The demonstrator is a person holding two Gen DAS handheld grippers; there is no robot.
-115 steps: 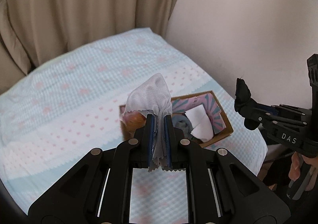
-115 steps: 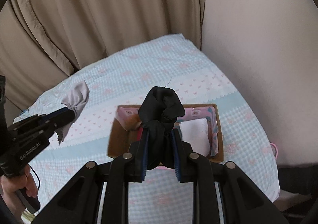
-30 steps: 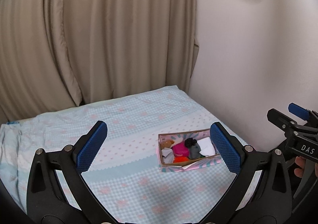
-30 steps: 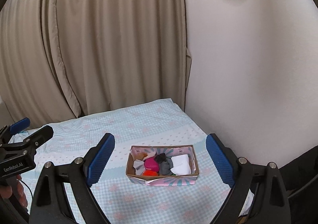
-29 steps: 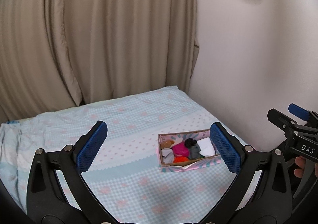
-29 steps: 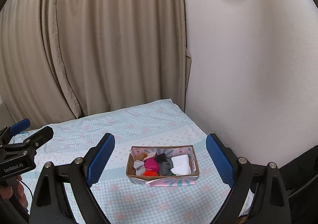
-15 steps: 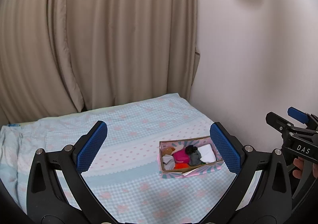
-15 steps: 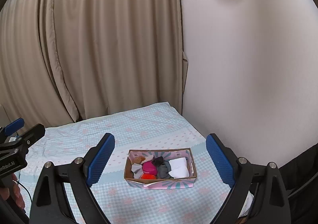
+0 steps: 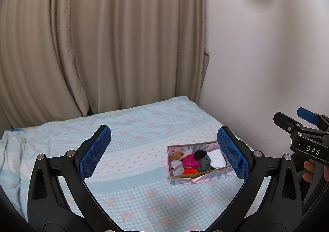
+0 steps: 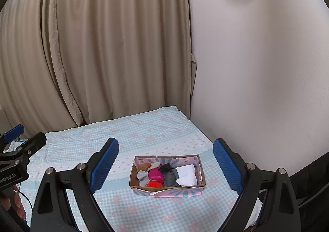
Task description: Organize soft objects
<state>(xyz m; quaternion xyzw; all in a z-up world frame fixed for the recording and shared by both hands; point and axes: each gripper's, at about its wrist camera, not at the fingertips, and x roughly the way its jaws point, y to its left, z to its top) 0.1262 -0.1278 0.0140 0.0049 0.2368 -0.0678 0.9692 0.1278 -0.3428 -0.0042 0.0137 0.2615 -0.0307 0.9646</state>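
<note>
Both tongs stand wide and hold nothing. The left tongs hover over the bed, and the box lies ahead of them, close to their right finger, whose blue pad covers the box's near right corner in the left view. The right tongs frame the same box squarely between their fingers, so the right view shows all four walls.

In the box the soft things lie packed together: a white cloth at the right end, a grey one beside it with a black piece touching its far end, then a pink pouch, an orange thing in front of it, and a brown, perhaps plush, thing at the far left.

Each view catches the other tongs at its edge: the right ones at the right rim of the left view, with a hand beneath; the left ones at the left rim of the right view. A curtain hangs beyond the bed.
</note>
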